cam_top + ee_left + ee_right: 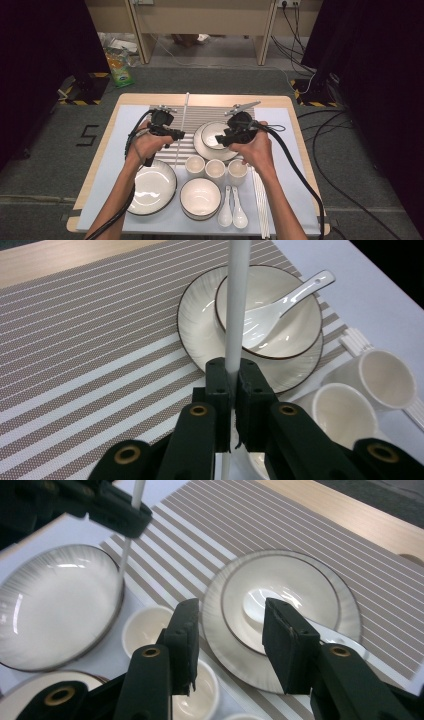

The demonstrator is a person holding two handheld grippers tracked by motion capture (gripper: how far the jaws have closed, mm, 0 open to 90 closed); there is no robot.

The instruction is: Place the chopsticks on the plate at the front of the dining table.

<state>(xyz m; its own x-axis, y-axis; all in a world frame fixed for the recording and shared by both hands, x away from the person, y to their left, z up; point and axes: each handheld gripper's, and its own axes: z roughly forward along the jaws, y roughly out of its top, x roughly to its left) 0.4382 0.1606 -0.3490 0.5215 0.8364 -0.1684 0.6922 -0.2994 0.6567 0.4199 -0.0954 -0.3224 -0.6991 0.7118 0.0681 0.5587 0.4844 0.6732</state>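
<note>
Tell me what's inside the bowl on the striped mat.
A white spoon lies in the bowl, its handle resting over the rim. The bowl sits on a plate. The white chopstick hides a strip of the bowl's inside.

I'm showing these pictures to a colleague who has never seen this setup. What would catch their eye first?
Likely the long white chopstick clamped upright in the shut left gripper, rising over the striped brown placemat. Next, the white ceramic spoon lying in the dark-rimmed white bowl on its plate, with the right gripper open just above it.
</note>
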